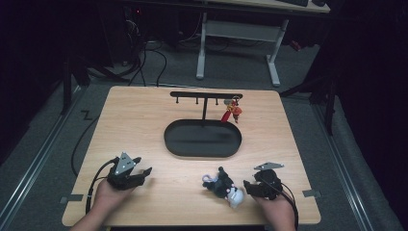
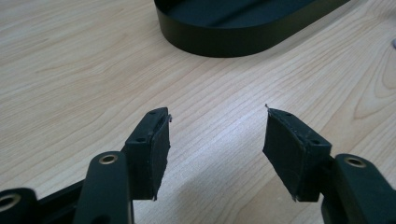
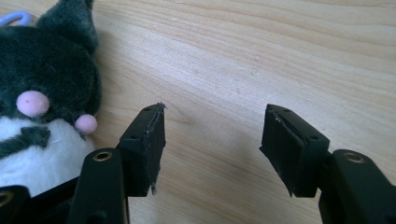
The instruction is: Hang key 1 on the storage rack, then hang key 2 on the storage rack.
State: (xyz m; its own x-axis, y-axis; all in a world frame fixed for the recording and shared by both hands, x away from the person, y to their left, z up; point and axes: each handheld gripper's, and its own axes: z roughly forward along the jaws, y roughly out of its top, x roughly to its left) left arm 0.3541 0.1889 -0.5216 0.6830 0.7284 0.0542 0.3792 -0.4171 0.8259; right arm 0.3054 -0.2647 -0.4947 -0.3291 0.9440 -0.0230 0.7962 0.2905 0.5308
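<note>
While the wooden worktop (image 1: 144, 120) is sitting lit in a dark room, a black oval tray (image 1: 202, 138) is lying at its middle, and a black T-shaped hanger stand (image 1: 206, 96) is rising from the tray's far edge. A red charm (image 1: 231, 111) is hanging from a peg near the right end of the stand's bar, and the other pegs are hanging bare.

Near the front edge, right of centre, a black and white plush toy (image 1: 225, 187) is lying on the wood, with a pale lilac loop (image 1: 208, 178) sticking out on its left side. In the right gripper view the plush is showing two pink spots on its dark head, just beside the left jaw and outside the gap.

The right hand-held gripper (image 1: 250, 186) is resting low on the worktop just to the right of the plush, its jaws spread wide over bare wood. The left hand-held gripper (image 1: 143, 172) is sitting well apart at the front left, also gaping wide with nothing between its pads, pointing towards the tray, whose near wall is curving across the top of the left gripper view.
</note>
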